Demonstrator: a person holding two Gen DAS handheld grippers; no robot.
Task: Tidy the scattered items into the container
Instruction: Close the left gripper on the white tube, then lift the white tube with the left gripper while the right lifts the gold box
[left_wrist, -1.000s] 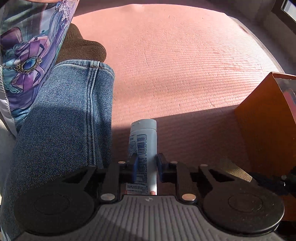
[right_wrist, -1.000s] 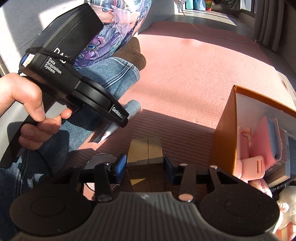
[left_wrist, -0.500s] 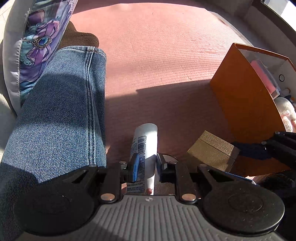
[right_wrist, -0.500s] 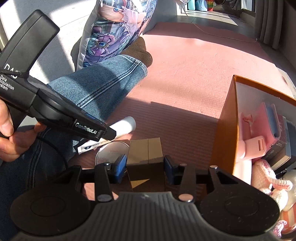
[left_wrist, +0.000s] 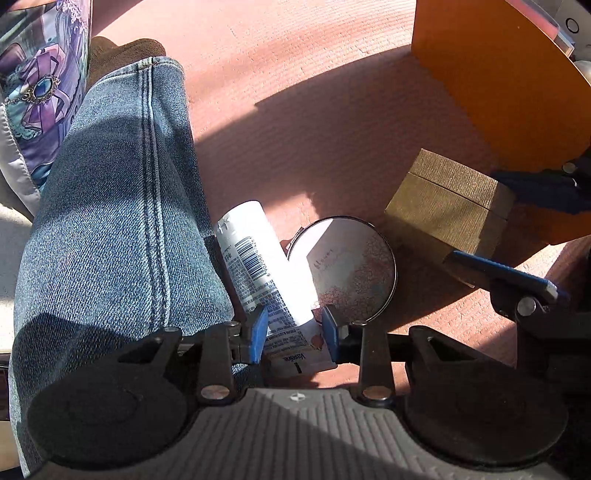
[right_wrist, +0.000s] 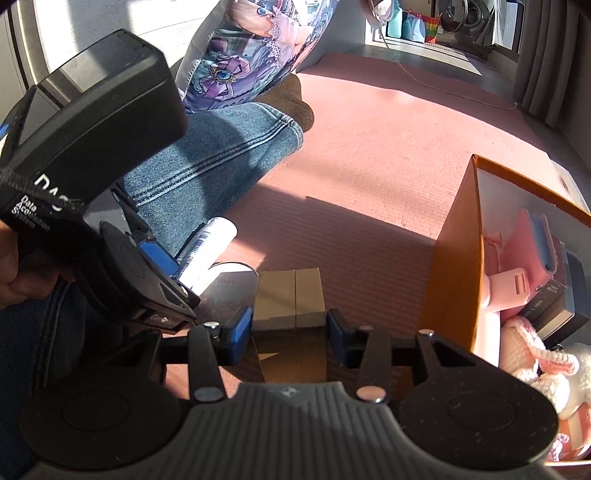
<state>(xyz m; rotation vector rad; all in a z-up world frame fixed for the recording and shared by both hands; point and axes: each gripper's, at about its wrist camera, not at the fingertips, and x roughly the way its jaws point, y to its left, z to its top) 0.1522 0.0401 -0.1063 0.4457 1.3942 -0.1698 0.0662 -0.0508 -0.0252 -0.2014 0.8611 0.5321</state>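
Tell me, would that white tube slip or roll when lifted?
The white tube looks smooth and glossy, so probably slippery. Its round body would likely roll if dropped. The left claw grips its flat crimped end, so the capped end may sag.

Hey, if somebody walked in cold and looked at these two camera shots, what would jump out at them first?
Probably the white Vaseline tube between the left gripper fingers, lying beside a blue-jeaned leg and a round mirror on the pink mat. Next, the tan box between the right gripper fingers, close to the orange container, which already holds pink items and a knitted toy.
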